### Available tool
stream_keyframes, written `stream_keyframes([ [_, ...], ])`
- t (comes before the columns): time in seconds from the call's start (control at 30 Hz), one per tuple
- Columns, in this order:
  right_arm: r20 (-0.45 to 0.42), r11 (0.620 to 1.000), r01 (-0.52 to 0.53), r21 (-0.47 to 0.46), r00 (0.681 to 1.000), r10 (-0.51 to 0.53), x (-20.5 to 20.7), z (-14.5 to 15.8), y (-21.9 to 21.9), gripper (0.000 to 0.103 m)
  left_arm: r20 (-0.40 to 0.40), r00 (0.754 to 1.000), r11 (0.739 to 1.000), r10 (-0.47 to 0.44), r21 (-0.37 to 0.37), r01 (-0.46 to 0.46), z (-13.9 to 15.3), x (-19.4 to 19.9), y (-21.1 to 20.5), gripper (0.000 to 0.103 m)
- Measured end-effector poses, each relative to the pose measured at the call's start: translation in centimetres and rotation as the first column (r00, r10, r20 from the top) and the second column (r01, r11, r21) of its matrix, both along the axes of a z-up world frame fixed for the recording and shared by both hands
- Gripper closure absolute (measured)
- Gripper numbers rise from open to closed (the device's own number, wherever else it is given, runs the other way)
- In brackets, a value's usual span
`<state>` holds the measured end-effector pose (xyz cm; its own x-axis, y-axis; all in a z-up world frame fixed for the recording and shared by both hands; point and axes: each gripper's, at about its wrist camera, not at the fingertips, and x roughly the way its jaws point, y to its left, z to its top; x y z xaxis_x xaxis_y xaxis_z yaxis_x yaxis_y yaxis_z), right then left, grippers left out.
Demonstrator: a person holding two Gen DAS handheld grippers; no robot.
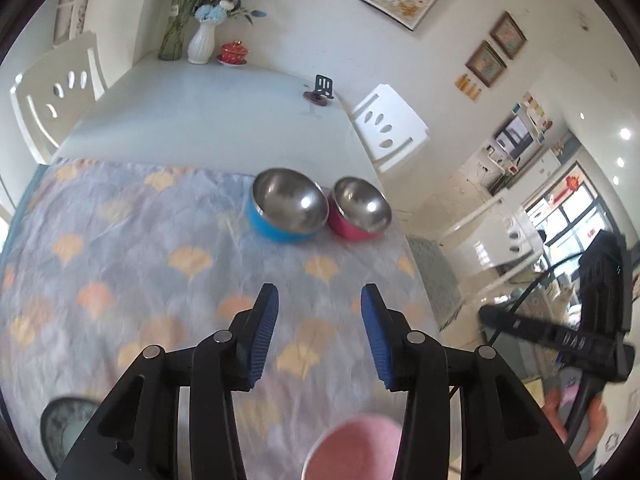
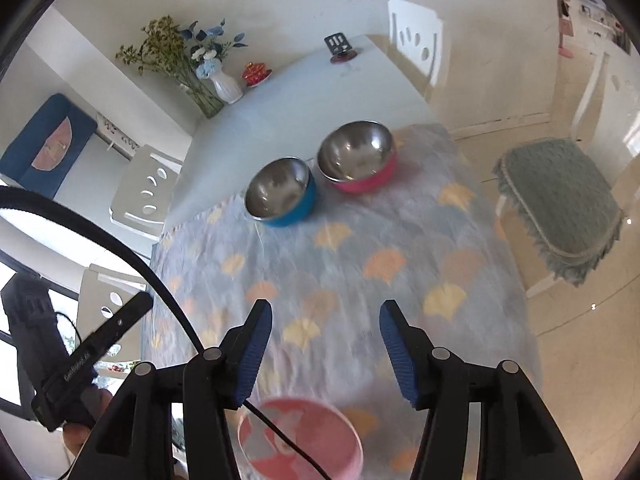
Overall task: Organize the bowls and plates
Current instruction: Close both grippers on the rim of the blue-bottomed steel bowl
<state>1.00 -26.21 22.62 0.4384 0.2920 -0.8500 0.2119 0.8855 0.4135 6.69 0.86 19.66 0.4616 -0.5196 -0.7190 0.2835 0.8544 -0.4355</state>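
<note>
Two steel-lined bowls stand side by side at the far edge of a patterned cloth (image 1: 120, 248): a blue bowl (image 1: 286, 210) (image 2: 280, 194) and a pink bowl (image 1: 360, 208) (image 2: 358, 158). My left gripper (image 1: 319, 300) hovers above the cloth, open, nothing between its blue pads. My right gripper (image 2: 325, 314) is open too and holds nothing. A pink plate (image 1: 356, 448) (image 2: 300, 438) lies on the cloth just below both grippers. A grey-green plate (image 1: 66, 428) shows at the lower left of the left wrist view, partly hidden by the gripper body.
Beyond the cloth the pale table (image 1: 208, 108) carries a white flower vase (image 1: 202, 42), a red lidded cup (image 1: 233, 53) and a small black stand (image 1: 323, 89). White chairs (image 1: 386, 128) flank the table. A green cushioned chair (image 2: 560, 204) stands on the floor at right.
</note>
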Motion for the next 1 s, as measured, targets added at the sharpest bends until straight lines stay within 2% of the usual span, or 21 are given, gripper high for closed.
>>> stream_keyframes([
  [0.2,-0.049,0.999,-0.038,0.029,0.998,0.040,7.1,-3.9,0.8,0.049,-0.105,0.993,0.997,0.045,-0.054,-0.050,-3.3,7.1,-1.0,0.059],
  [0.27,-0.062,0.999,-0.042,0.034,0.997,0.044,9.6,-5.5,1.2,0.049,-0.139,0.988,0.996,0.063,-0.055,-0.071,-4.7,9.1,-1.3,0.053],
  [0.33,-0.080,0.998,-0.036,0.055,0.996,0.040,11.7,-7.2,1.2,0.049,-0.186,0.978,0.992,0.091,-0.065,-0.105,-6.5,11.2,-1.4,0.038],
  [0.43,-0.126,0.995,-0.019,0.101,0.992,0.031,14.5,-9.9,1.1,0.049,-0.247,0.964,0.987,0.104,-0.098,-0.131,-8.8,13.5,-1.3,0.038],
  [0.57,-0.176,0.989,-0.030,0.143,0.983,0.056,17.4,-13.2,1.4,0.049,-0.284,0.949,0.985,0.137,-0.062,-0.161,-11.5,15.7,-1.6,0.038],
  [0.67,-0.195,0.985,-0.054,0.162,0.977,0.085,19.0,-14.9,1.9,0.049,-0.292,0.944,0.985,0.154,-0.034,-0.171,-13.0,17.0,-2.1,0.042],
  [0.8,-0.187,0.983,-0.096,0.156,0.974,0.125,20.6,-15.9,2.7,0.049,-0.312,0.936,0.985,0.161,-0.017,-0.174,-14.8,18.0,-2.5,0.056],
  [1.0,-0.168,0.979,-0.145,0.140,0.971,0.168,21.5,-16.8,3.8,0.050,-0.315,0.935,0.985,0.165,0.000,-0.173,-15.8,18.5,-2.9,0.070],
])
